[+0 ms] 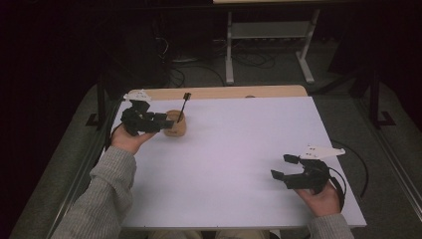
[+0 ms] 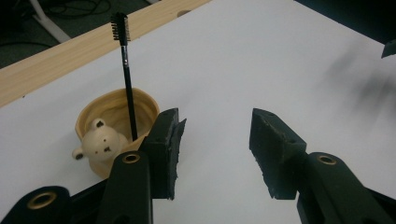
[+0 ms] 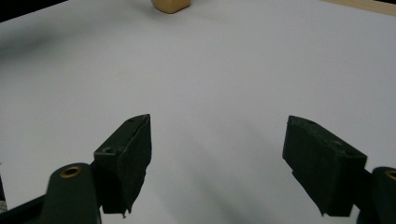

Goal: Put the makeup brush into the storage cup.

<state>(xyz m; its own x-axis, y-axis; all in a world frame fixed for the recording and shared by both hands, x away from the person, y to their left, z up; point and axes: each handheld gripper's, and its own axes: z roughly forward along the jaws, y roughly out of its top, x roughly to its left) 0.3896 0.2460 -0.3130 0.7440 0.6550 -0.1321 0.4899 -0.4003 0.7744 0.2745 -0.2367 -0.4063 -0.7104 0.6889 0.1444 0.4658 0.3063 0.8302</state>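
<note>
A broad, flat white surface (image 1: 234,159) with a matte finish lies over a pale wooden top whose edge shows as a strip along the far side. Near its far left corner stands a small tan cup (image 1: 175,124), rounded and smooth like glazed clay, with a wavy rim and a little cream bear head (image 2: 102,144) moulded on its wall. A thin black brush (image 1: 183,105) stands in the cup; its long axis runs nearly upright, tilted slightly to the right in the high view, with the short bristled head at the top and the lower end down inside the cup. The left gripper (image 1: 166,122) is held level just beside the cup, its black fingers (image 2: 166,149) parted to a middling gap with nothing between them; one finger sits close against the cup's wall, though contact cannot be told. The right gripper (image 1: 284,167) hovers well apart near the front right corner, its blocky, rough-edged fingers (image 3: 126,161) spread wide and empty.
</note>
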